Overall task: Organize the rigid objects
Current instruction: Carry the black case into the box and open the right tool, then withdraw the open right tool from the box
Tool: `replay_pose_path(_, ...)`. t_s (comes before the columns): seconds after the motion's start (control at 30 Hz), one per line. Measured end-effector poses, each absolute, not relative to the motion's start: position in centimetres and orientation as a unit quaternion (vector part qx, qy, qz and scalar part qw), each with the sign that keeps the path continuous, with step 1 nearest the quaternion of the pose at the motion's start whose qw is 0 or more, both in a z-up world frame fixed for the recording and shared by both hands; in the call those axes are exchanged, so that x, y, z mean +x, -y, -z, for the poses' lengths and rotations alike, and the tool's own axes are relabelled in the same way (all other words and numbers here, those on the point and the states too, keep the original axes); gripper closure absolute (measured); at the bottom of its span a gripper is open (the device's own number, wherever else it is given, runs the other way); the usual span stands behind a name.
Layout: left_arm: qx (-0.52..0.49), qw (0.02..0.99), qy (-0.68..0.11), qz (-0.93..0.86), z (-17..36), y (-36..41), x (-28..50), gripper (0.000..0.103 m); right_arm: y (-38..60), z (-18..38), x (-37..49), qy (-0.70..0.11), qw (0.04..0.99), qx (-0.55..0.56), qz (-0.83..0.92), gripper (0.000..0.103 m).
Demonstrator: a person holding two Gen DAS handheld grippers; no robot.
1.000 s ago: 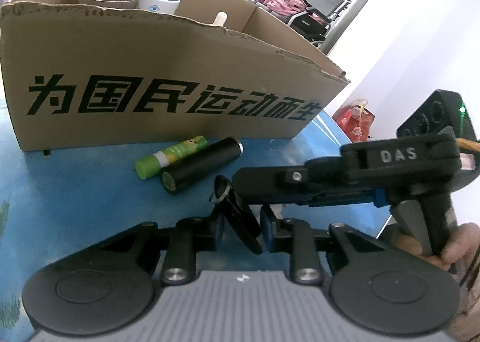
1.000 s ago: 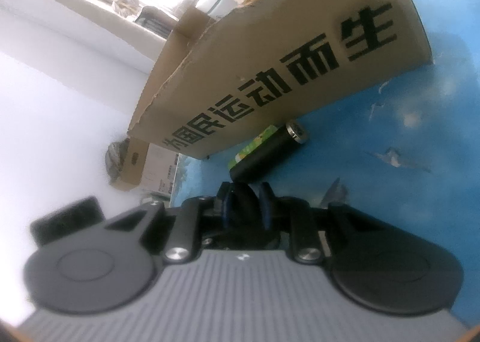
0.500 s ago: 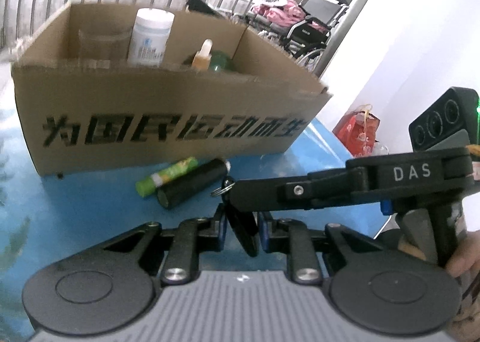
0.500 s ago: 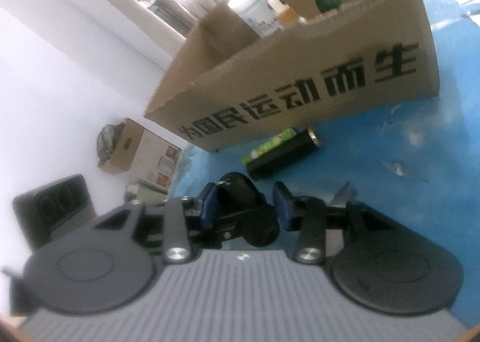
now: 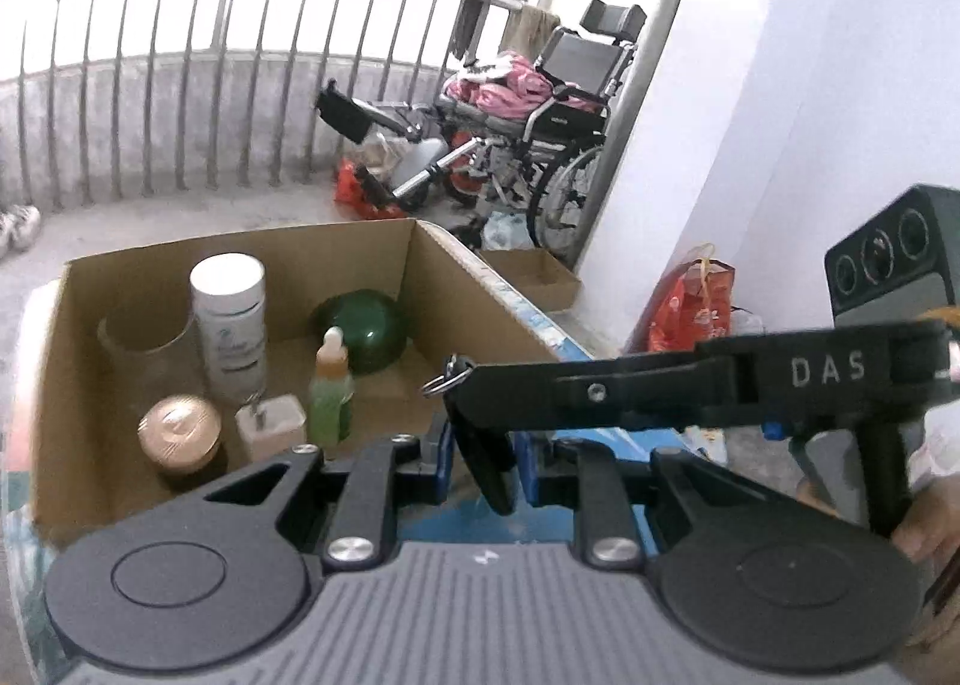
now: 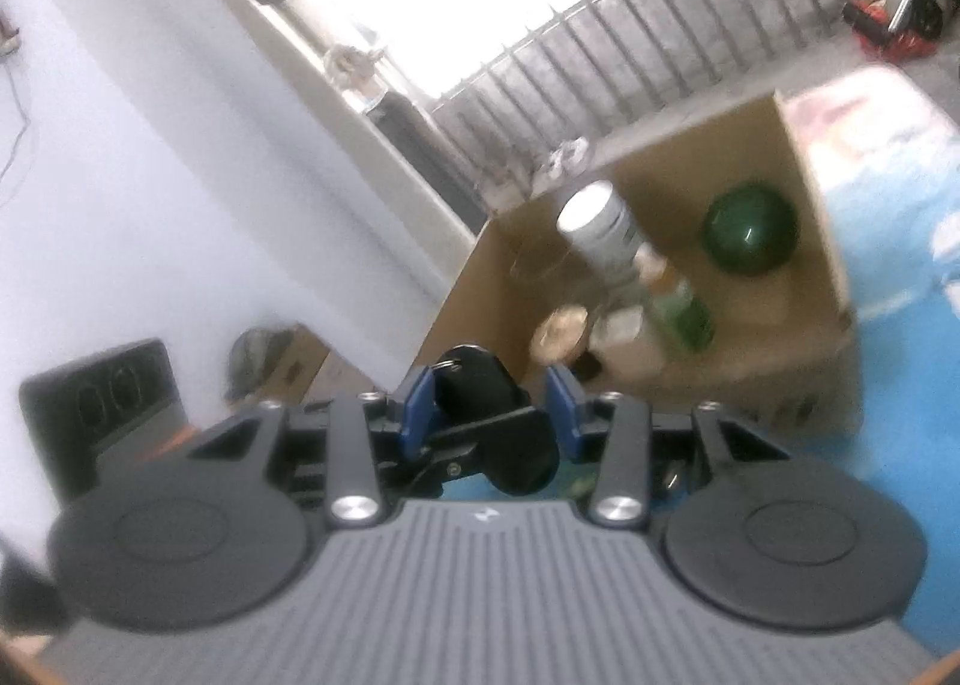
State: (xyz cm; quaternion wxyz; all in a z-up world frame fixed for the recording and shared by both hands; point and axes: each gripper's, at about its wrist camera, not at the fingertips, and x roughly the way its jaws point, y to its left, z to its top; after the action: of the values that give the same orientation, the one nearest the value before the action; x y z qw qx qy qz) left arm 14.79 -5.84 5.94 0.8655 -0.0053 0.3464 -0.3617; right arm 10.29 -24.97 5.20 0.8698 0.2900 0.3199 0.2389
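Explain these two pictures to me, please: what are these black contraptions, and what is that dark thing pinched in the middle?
There is no robot here. A person holds hand-held tongs in each hand, and each pair has a camera looking along its fingers. One picture is from the left tongs, the other from the right tongs. The left tongs are shut on a black key fob with a ring; the right tongs stand open around it. Ahead, on a blue table, sits an open cardboard box holding a white bottle, a green ball, a dropper bottle, a gold-lidded jar and a glass.
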Motion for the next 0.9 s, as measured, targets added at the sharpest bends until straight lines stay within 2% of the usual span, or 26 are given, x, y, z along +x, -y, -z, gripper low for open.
replay_pose_path(0.27,-0.023,0.824,-0.424,0.374,-2.9,9.7,22.4,0.081,28.9,-3.6,16.4,-0.358,0.863,0.301,-0.190,0.062)
replay_pose_path(0.5,0.015,0.811,-0.457,0.364,-0.6,13.2,25.9,0.084,31.1,-1.6,19.3,-0.373,0.865,0.296,-0.160,0.062)
replay_pose_path(0.7,0.033,0.812,-0.463,0.354,0.2,15.1,26.9,0.078,33.3,-0.6,19.7,-0.348,0.869,0.322,-0.146,0.062)
replay_pose_path(0.77,0.036,0.814,-0.459,0.353,0.1,15.1,26.6,0.071,34.2,-0.5,19.1,-0.342,0.868,0.330,-0.144,0.062)
replay_pose_path(0.9,0.046,0.822,-0.449,0.348,-0.7,14.9,25.9,0.069,35.2,-0.3,18.1,-0.330,0.866,0.345,-0.148,0.062)
